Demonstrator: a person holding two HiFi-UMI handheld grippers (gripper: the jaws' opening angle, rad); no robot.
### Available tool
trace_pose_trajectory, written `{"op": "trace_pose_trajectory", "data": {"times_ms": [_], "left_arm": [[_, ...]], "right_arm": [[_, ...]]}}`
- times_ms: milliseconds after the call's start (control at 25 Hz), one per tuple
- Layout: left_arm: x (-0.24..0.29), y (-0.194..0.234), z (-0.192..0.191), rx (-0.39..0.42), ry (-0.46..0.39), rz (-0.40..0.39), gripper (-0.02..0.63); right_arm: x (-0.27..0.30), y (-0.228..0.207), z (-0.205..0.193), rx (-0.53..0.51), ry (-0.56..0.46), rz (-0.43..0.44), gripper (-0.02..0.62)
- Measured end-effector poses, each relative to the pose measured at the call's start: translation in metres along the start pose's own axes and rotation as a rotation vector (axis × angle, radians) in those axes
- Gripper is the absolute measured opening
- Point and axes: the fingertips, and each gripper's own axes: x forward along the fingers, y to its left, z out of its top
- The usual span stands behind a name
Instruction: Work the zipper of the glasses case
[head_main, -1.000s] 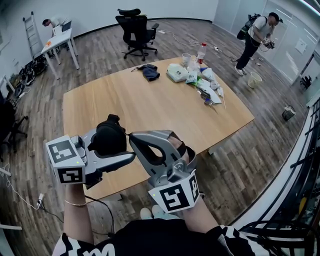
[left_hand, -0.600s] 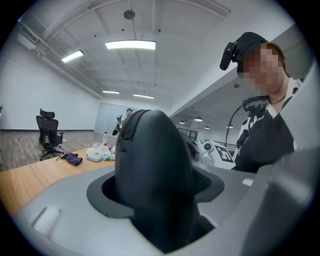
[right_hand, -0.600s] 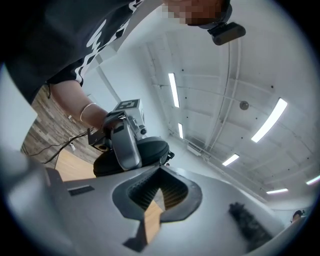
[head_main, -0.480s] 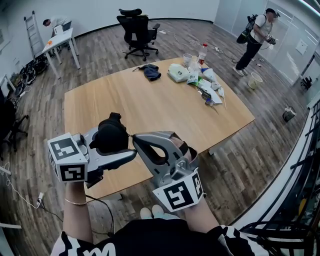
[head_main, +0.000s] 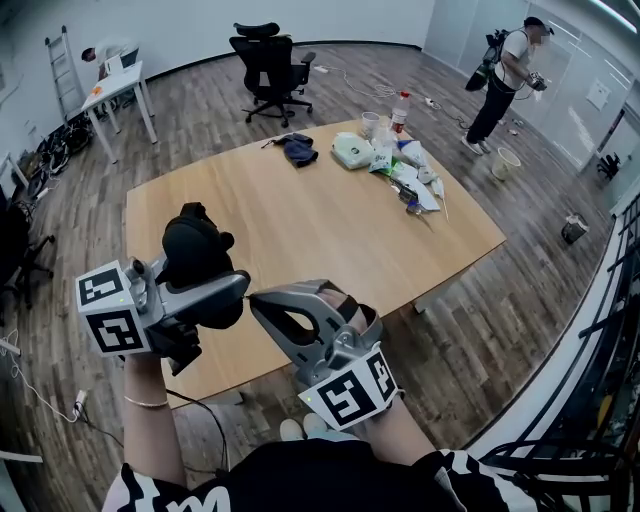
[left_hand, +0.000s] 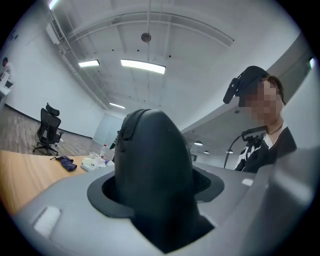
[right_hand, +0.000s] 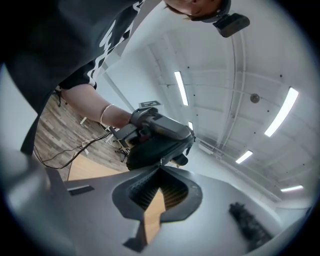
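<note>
Left gripper (head_main: 222, 290) is clamped on the black glasses case (head_main: 195, 255), which stands up out of its jaws, raised above the near edge of the wooden table (head_main: 330, 220). In the left gripper view the case fills the gap between the pads, and its zipper (left_hand: 124, 135) runs up the left flank.

Right gripper (head_main: 258, 298) points in from the other side. Its jaw tips are drawn together right at the case's lower edge, with only a thin slit behind them. Whether they have the zipper pull nipped between them is too small to tell.

To do this step well, I would judge the left grip needs to stay firm and low on the case body, clear of the zipper track, so the shell cannot twist as the slider is drawn. The right gripper should pinch the pull itself, not the fabric beside it, and travel along the curve of the seam instead of straight away from it. A pull across the track would likely jam the slider or drag the case out of the pads. Slow, steady motion with the two grippers moving in opposition looks the safest way.
</note>
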Motion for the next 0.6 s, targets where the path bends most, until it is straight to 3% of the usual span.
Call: {"op": "trace_pose_trajectory", "data": {"times_ms": [280, 600], "left_arm": [[0.002, 0.000, 0.004, 0.017, -0.029, 0.055, 0.321], [-0.007, 0.003, 0.025, 0.015, -0.119, 0.098, 0.322]], "right_arm": [[-0.001, -0.002, -0.004, -0.012, 0.012, -0.015, 0.003], [0.005, 0.013, -0.008, 0.006, 0.019, 0.025, 0.003]]}}
